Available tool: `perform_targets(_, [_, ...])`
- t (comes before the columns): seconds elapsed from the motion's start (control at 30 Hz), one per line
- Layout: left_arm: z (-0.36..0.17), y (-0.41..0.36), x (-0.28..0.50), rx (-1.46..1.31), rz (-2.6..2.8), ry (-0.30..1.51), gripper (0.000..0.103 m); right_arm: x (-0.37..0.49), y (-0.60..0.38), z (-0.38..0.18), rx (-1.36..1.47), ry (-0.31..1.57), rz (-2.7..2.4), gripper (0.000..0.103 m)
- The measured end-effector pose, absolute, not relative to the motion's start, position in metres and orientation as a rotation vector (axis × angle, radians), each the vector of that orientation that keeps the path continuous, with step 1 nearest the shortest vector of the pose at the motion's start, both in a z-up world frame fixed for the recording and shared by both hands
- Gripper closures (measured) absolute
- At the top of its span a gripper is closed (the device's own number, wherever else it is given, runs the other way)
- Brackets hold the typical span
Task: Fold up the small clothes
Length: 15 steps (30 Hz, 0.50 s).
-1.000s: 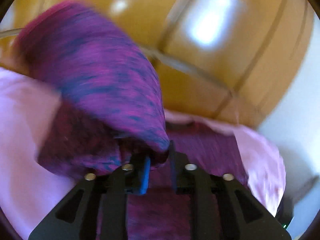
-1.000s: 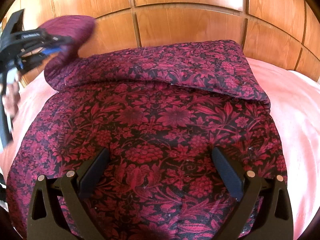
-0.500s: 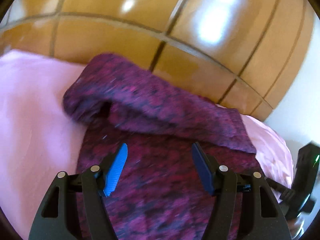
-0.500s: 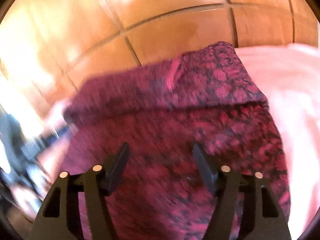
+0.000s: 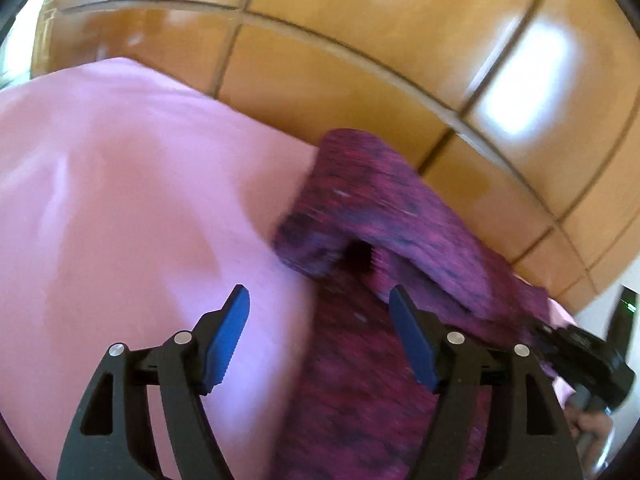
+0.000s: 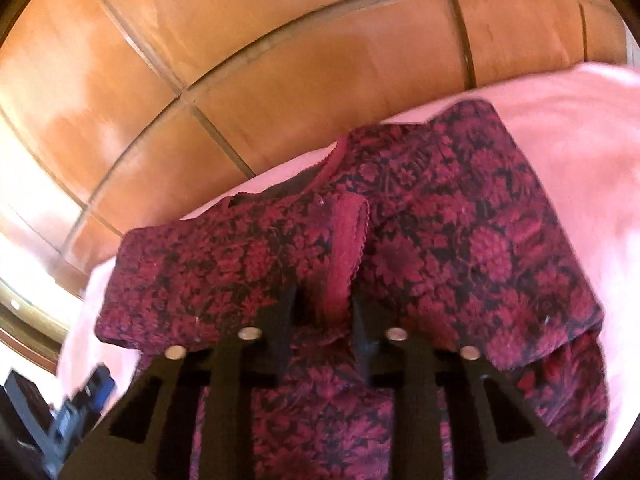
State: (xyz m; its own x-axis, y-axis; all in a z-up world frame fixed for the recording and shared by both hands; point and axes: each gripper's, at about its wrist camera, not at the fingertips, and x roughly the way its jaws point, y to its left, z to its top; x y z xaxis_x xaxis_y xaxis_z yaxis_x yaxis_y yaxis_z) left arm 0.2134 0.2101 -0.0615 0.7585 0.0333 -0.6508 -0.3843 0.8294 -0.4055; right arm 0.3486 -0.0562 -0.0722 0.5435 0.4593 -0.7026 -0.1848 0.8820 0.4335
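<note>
Right cam: right gripper [image 6: 325,320] jaws just closed, pinching the trimmed edge of the garment [image 6: 460,248], floral print sharp. Left cam: print blurred; left gripper [image 5: 318,338] just opened wide, nothing between its fingers, over the garment's left edge. Garment lies partly folded on the pink sheet [image 5: 120,200], near the wood headboard [image 5: 360,40]. Bare sheet left.

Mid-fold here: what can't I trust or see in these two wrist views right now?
- Garment, left wrist view: print smeared by motion blur; near end cut off by the bottom edge.
- Right gripper, left wrist view: only a blurred piece at the right edge.
- Trim, right wrist view: lower end hidden between the fingers, so the grip point is unseen.
- Left gripper, right wrist view: blurred, cropped at lower left.
</note>
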Motion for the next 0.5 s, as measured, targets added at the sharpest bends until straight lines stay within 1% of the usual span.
perform_targets(0.03, [-0.063, 0.215, 0.219, -0.555, 0.247, 0.696, 0.032, 0.348, -0.053, -0.068, 0.308, 0.912, 0.39, 0.092])
perform_targets(0.17, [-0.067, 0.228, 0.241, -0.53, 0.297, 0.743, 0.032, 0.339, -0.051, -0.04, 0.292, 0.837, 0.424, 0.093])
perform_targets(0.37, [-0.076, 0.226, 0.27, -0.415, 0.38, 0.841, 0.032, 0.324, -0.071, 0.021, 0.295, 0.688, 0.468, 0.093])
perform_targets(0.43, [-0.076, 0.222, 0.271, -0.391, 0.39, 0.848, 0.032, 0.32, -0.087, 0.03, 0.303, 0.64, 0.438, 0.094])
perform_targets(0.5, [-0.078, 0.22, 0.27, -0.377, 0.396, 0.851, 0.032, 0.319, -0.104, 0.022, 0.317, 0.648, 0.394, 0.094])
